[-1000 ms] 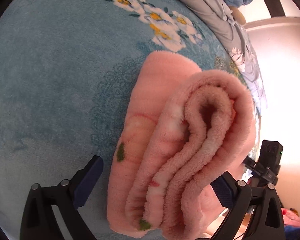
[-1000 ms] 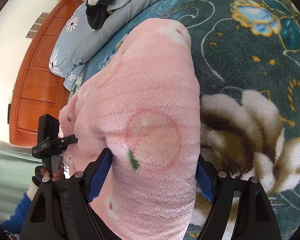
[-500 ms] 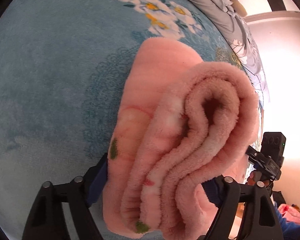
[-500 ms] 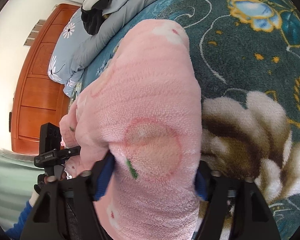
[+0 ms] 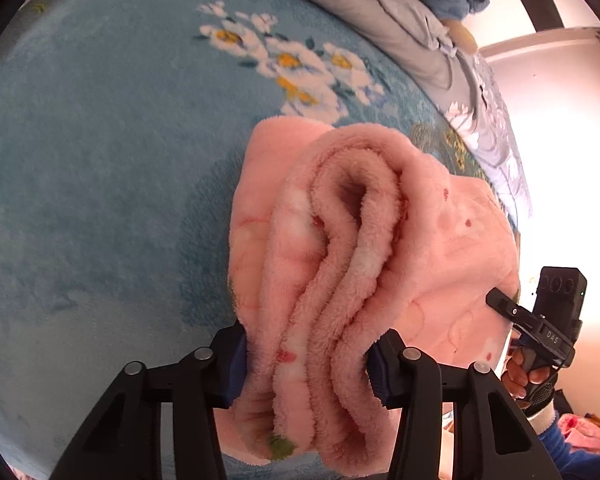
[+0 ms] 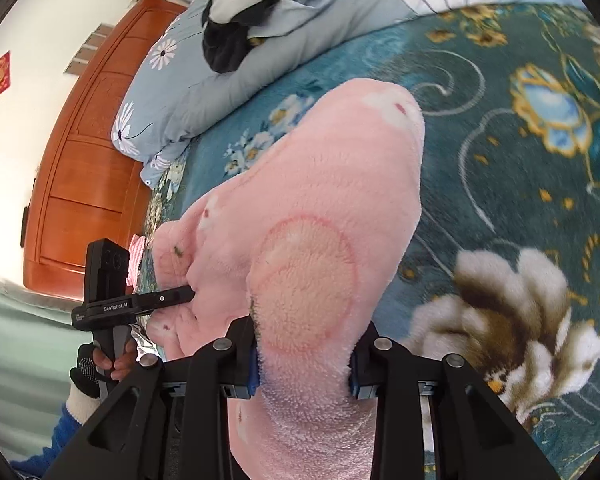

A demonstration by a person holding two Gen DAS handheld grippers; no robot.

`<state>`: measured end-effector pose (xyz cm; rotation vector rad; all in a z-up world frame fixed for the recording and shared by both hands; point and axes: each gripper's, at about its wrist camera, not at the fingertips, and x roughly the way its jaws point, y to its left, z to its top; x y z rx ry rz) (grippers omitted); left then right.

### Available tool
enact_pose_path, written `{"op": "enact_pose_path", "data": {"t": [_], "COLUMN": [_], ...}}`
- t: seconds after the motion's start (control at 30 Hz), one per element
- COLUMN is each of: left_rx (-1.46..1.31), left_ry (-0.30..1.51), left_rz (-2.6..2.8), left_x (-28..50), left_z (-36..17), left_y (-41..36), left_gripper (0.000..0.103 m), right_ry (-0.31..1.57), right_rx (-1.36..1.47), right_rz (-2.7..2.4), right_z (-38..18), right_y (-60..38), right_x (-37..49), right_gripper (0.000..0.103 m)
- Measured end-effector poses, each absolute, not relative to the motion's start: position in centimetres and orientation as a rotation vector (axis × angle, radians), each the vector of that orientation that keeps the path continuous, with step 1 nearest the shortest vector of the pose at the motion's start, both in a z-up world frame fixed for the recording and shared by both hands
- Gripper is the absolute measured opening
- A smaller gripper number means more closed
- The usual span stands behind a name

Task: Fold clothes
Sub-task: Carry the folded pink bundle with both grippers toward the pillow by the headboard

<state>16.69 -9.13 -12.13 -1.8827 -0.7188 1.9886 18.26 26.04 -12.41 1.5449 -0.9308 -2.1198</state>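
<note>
Floral bed blanket (image 5: 100,160), 2 tools pinching pink fleece garment (image 5: 340,260)

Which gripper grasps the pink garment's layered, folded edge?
The left gripper: stacked plush layers of the pink fleece garment show between its fingers. The right gripper clamps a smooth face.
</note>
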Motion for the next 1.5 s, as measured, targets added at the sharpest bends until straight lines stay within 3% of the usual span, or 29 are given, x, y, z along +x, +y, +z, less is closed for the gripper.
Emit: {"op": "enact_pose_path", "data": {"t": [0.3,0.63,0.9,1.2,1.5], "left_rx": [-1.740,-1.461,-1.262,-1.061,-1.082], "left_ry": [-0.974,-1.517,-1.866,-2.074,-2.037], "left_rz": [2.209,2.631,2.836,2.880,2.928], "left_x": [17.5,25.5,29.4,28.4,28.4], "left_z": [-8.9,-8.3,-10.7,-13.3,-14.4], "left_y": [-18.7,-34.1,-41.3,-47.5,-49.6], "left_gripper": [0.052,0.052,0.052,0.052,0.052], "right_ry": [-0.669,-0.107,0.230,0.394,0.406], "right_rx": [1.510,1.450,1.401,1.326,1.427], "right_rz": [-2.017,-1.697,-1.509,-1.387,-1.351], "right_z": [-9.3,-6.4,-7.2,-7.8,-14.0], "right_y": [16.8,-9.4,-28.9,-41.0,-43.0], "right_x": [7.6,-8.7,-13.3,-17.9,-20.7], "right_gripper": [0.033,0.033,0.032,0.032,0.034]}}
